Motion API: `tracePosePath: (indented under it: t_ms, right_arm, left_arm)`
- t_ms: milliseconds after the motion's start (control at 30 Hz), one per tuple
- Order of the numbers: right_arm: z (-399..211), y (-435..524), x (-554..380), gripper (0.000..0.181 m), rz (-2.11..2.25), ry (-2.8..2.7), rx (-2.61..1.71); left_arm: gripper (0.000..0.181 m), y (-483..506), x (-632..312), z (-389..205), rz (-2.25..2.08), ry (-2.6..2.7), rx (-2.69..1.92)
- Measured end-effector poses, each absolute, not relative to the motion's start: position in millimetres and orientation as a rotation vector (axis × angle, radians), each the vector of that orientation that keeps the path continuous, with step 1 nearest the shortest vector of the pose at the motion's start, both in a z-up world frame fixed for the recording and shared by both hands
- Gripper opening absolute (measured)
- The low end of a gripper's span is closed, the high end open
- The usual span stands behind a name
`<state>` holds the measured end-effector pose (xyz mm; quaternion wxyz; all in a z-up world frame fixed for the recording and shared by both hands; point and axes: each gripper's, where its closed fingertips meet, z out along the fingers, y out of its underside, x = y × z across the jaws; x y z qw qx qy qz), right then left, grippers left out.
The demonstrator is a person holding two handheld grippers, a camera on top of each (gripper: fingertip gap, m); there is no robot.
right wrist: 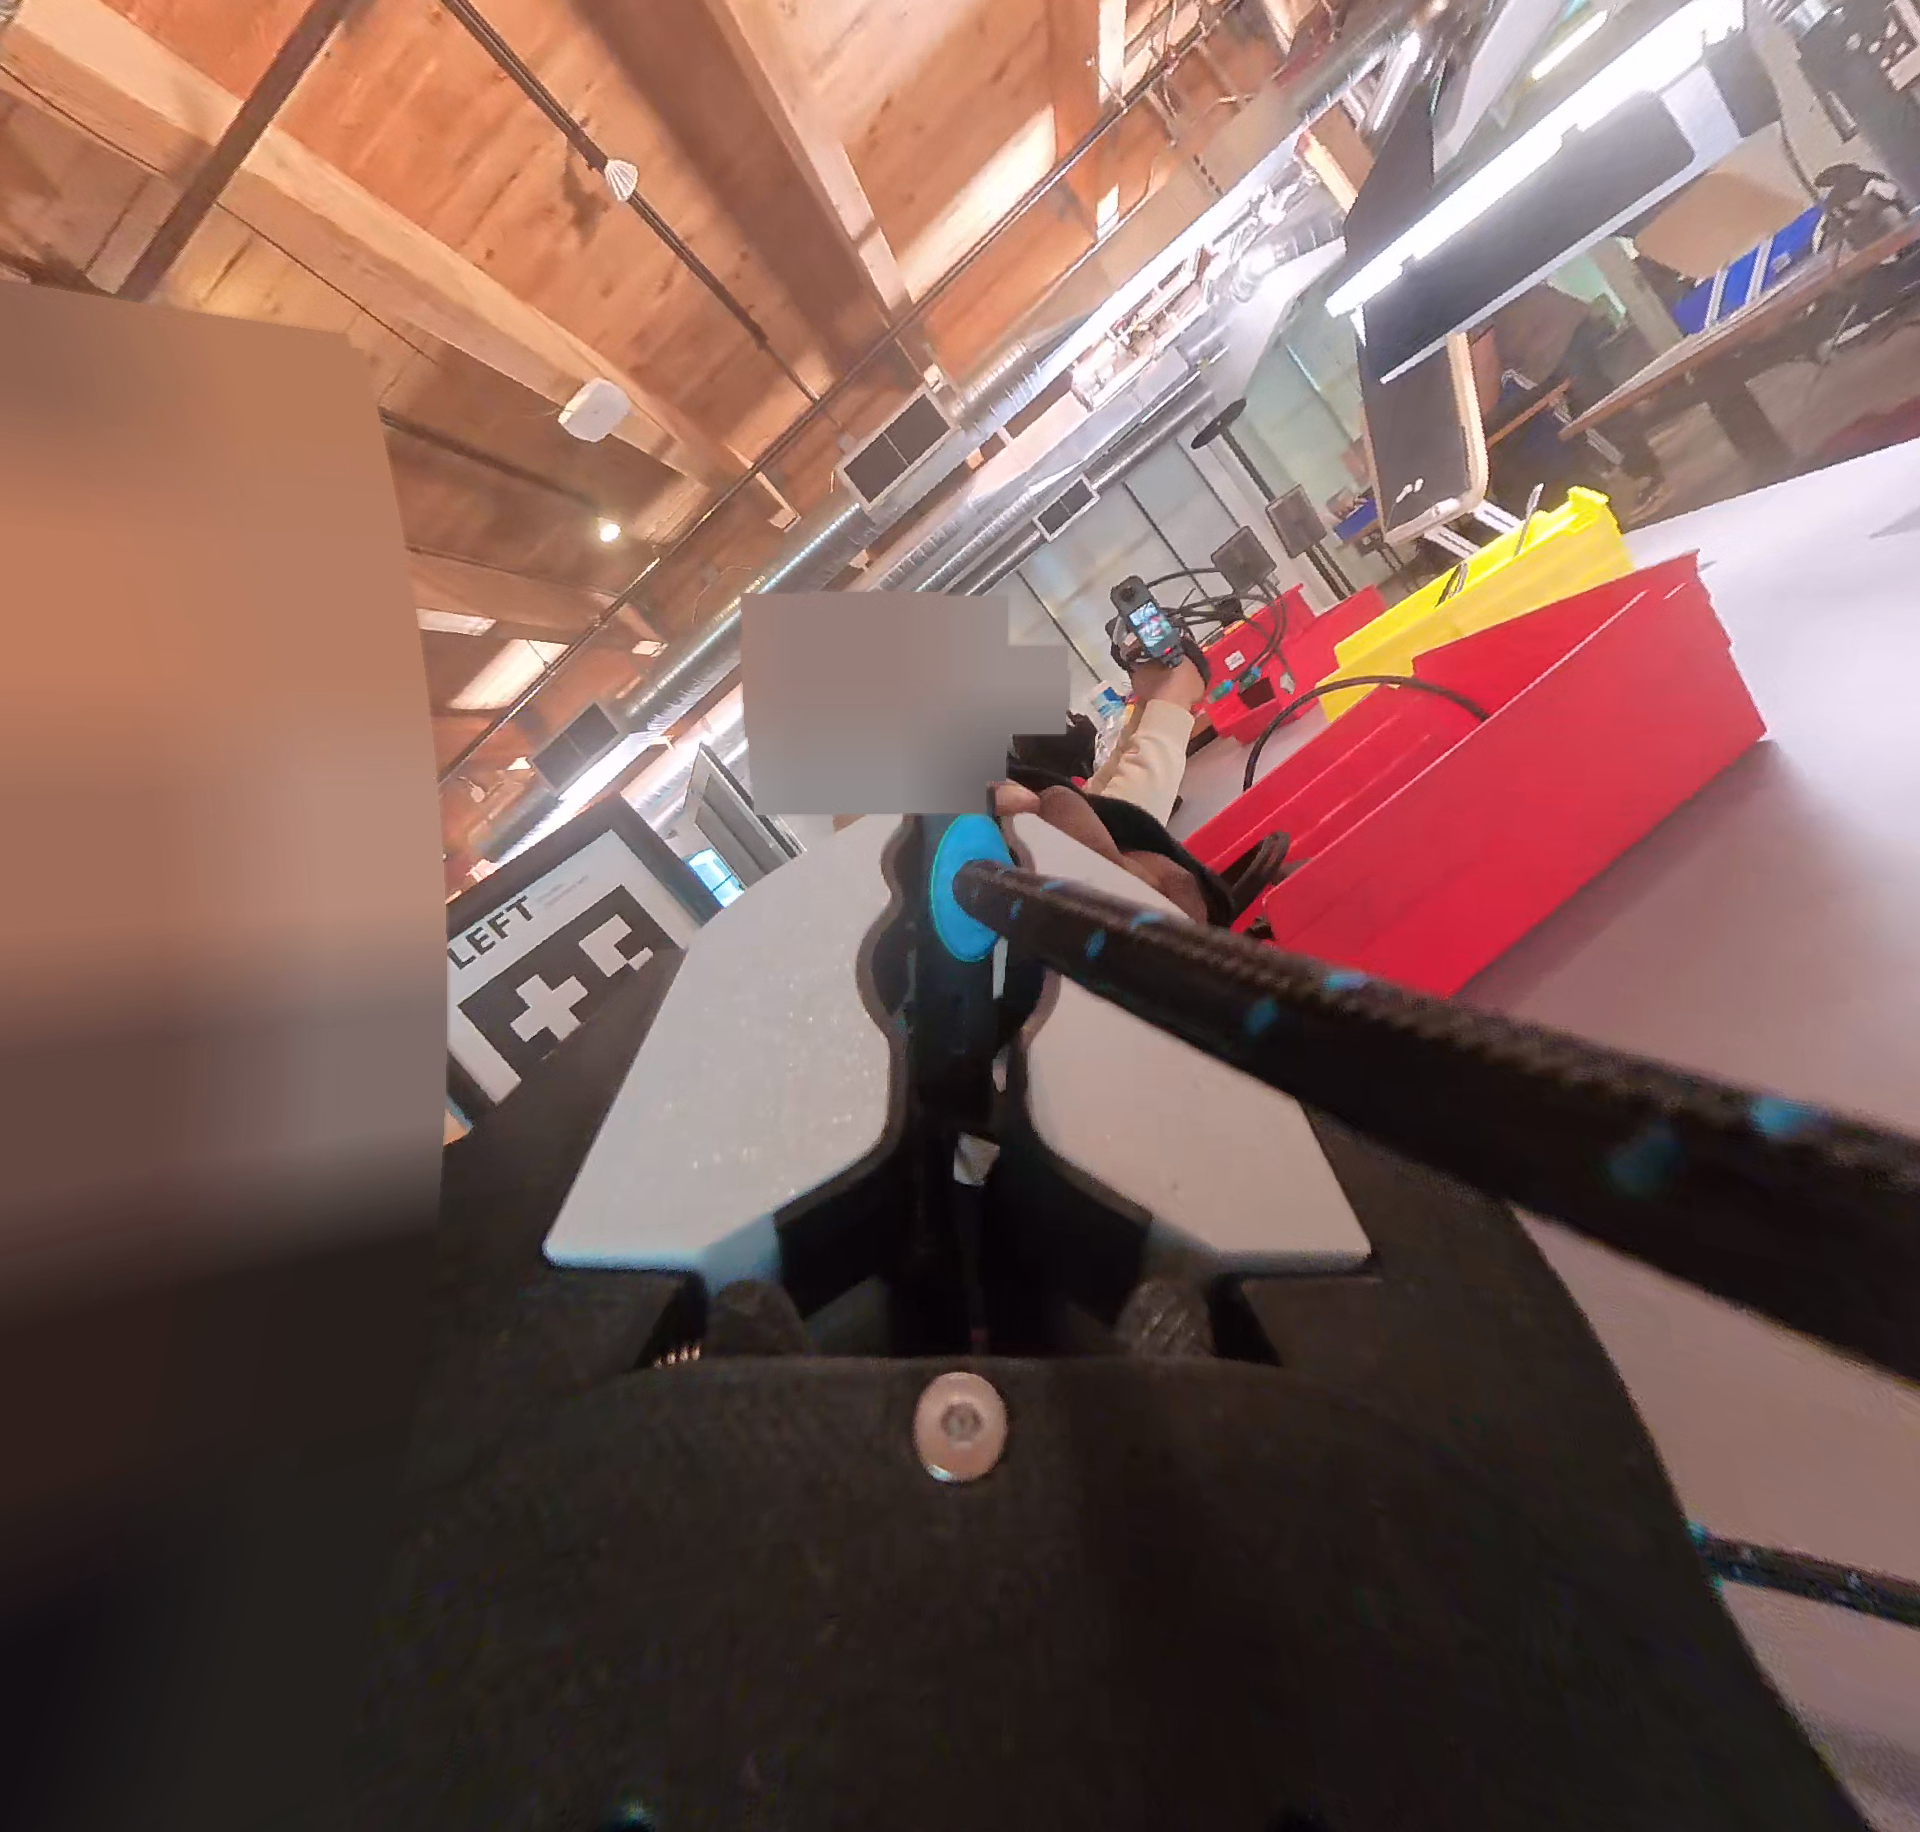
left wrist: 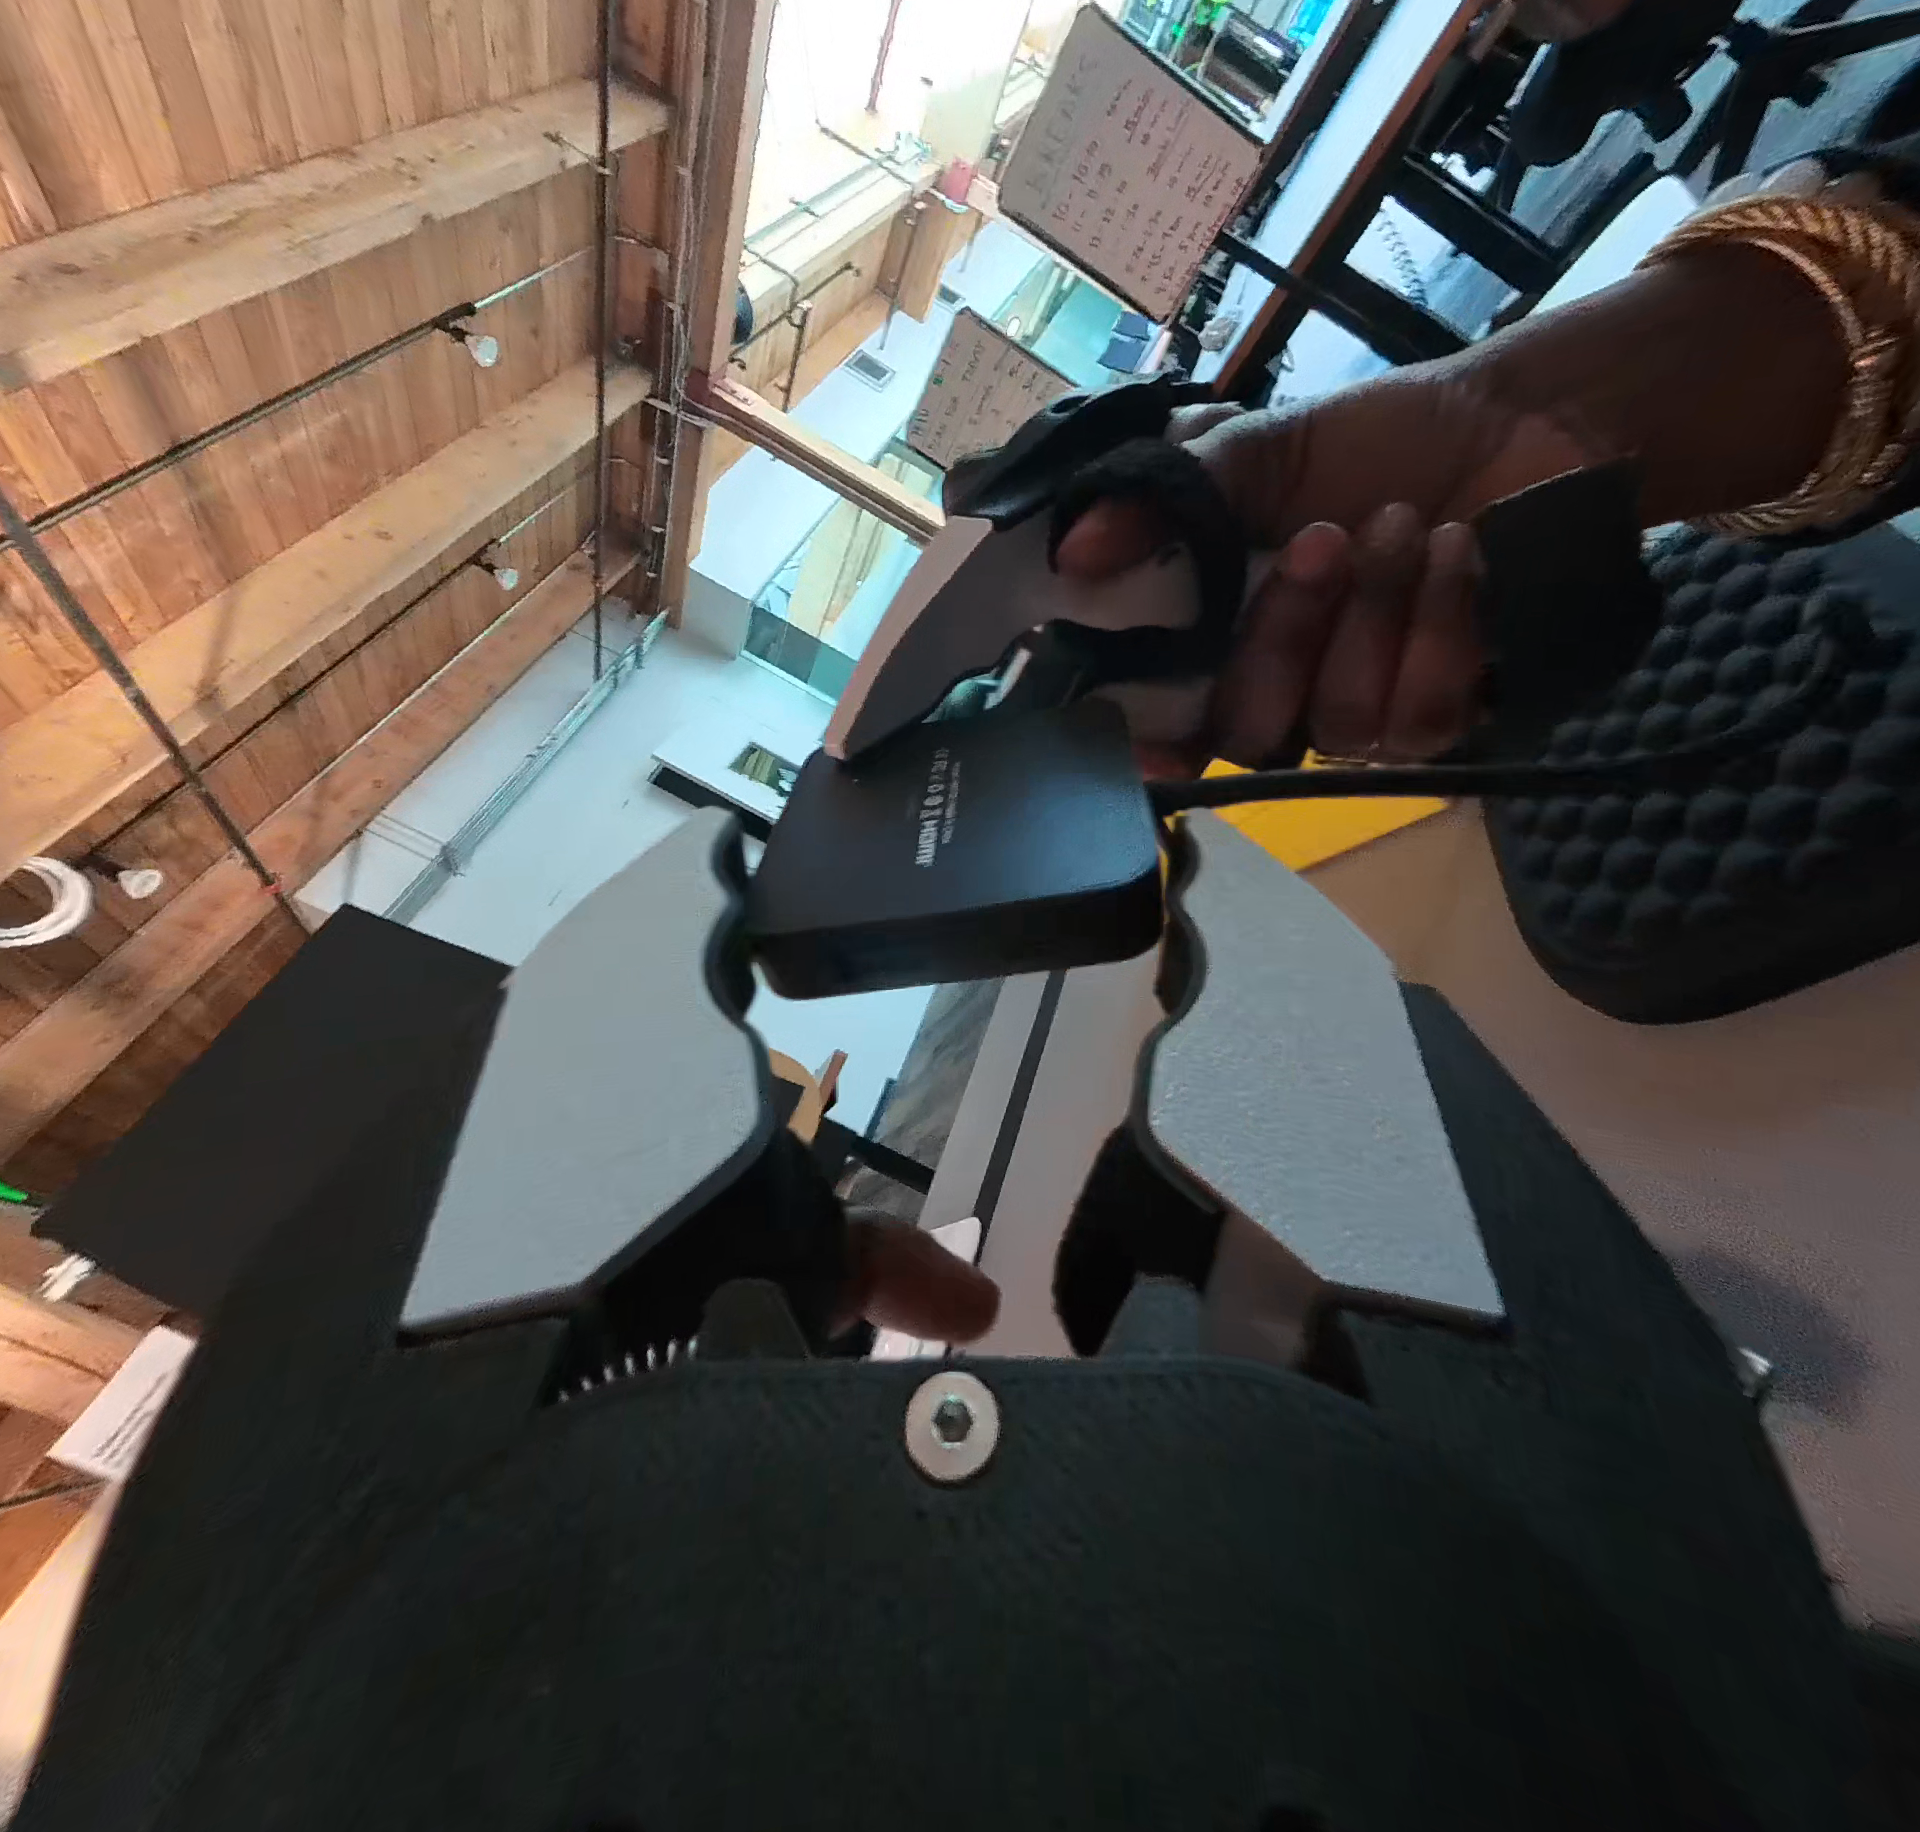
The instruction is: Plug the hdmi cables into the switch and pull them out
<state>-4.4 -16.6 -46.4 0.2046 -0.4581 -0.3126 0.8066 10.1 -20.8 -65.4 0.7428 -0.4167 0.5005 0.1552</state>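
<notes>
In the left wrist view my left gripper (left wrist: pixel 951 915) is shut on a flat black HDMI switch (left wrist: pixel 966 847), clamped by its side edges and held up in the air. My right gripper (left wrist: pixel 940 707) shows beyond it in a hand, its tips at the switch's far edge. A black cable (left wrist: pixel 1455 790) runs off to the right from there. In the right wrist view my right gripper (right wrist: pixel 951 909) is shut on an HDMI plug with a blue collar (right wrist: pixel 961 904). Its braided black cable with blue flecks (right wrist: pixel 1455 1065) trails to the lower right. The switch is hidden behind the fingers there.
A grey table (right wrist: pixel 1818 847) holds red bins (right wrist: pixel 1507 795) and a yellow bin (right wrist: pixel 1486 598) at the right. Another person's hand (right wrist: pixel 1148 639) holds a small camera farther back. The left gripper's marker panel (right wrist: pixel 561 961) is at the left. A wrist with gold bangles (left wrist: pixel 1860 380) is close by.
</notes>
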Motion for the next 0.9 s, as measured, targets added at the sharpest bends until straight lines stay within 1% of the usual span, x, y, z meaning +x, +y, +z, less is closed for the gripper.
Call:
tracePosePath:
  t_ms: [167,267,333,400,467,533,667,800,867,900]
  right_arm:
    - [-41,-27,1,0.017,2.160,-0.999,-1.190]
    - [-33,-42,10,0.037,2.003,-1.138,-1.021]
    - [-34,-46,13,0.053,1.819,-1.224,-0.965]
    - [-41,-51,18,0.057,1.610,-1.355,-0.887]
    - [-48,-53,24,0.057,1.399,-1.461,-0.829]
    - [-42,-48,30,0.056,1.273,-1.436,-0.779]
    - [-20,-51,32,0.053,1.416,-1.258,-0.713]
    - [-22,-50,21,0.054,1.469,-1.179,-0.720]
    - [-17,-47,24,0.043,1.517,-1.117,-0.698]
    - [-16,-46,26,0.033,1.534,-1.101,-0.688]
  left_arm:
    - [0.073,-30,14,-59,0.239,1.084,-0.910]
    - [0.073,-40,14,-49,0.077,1.031,-0.884]
    - [0.073,-47,8,-40,-0.011,0.983,-0.859]
    - [0.073,-53,0,-31,-0.097,0.930,-0.838]
    - [0.073,-58,-8,-22,-0.168,0.881,-0.817]
    - [0.073,-61,-12,-17,-0.233,0.853,-0.804]
    - [0.073,-62,-5,-21,-0.352,0.858,-0.814]
    - [0.072,-58,9,-33,-0.395,0.911,-0.845]
    - [0.072,-59,14,-35,-0.426,0.921,-0.850]
    - [0.072,-59,15,-36,-0.430,0.925,-0.853]
